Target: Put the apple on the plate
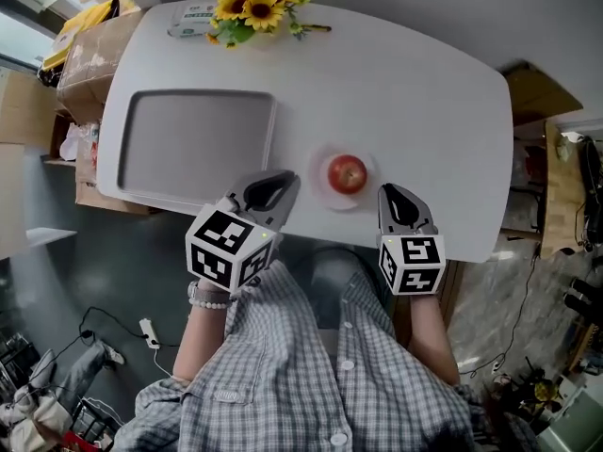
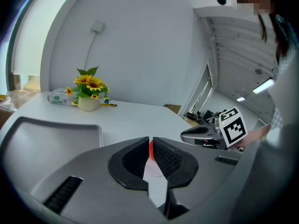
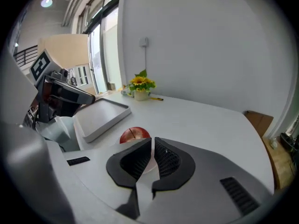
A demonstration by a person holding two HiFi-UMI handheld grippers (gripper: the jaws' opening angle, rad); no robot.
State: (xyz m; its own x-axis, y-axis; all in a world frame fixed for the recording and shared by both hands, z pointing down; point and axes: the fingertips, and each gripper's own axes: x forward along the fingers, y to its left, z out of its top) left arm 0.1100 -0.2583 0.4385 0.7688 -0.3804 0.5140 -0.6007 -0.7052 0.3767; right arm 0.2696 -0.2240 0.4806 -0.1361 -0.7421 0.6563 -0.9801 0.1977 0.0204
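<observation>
As left gripper (image 2: 150, 141) and right gripper (image 3: 153, 141) fingers (image 2: 169, 160) rest closed, empty, apple (image 1: 347, 172) on plate (image 1: 318, 188), white table (image 1: 424, 111), grey floor (image 1: 113, 271)

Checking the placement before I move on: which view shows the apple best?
The head view: the whole apple shows from above, sitting on the plate. The right gripper view shows only its top above the jaws; the left gripper view, just a red sliver between its jaws.

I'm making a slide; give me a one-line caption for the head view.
Apple resting on a plate, left gripper and right gripper shut and empty on either side.
</observation>
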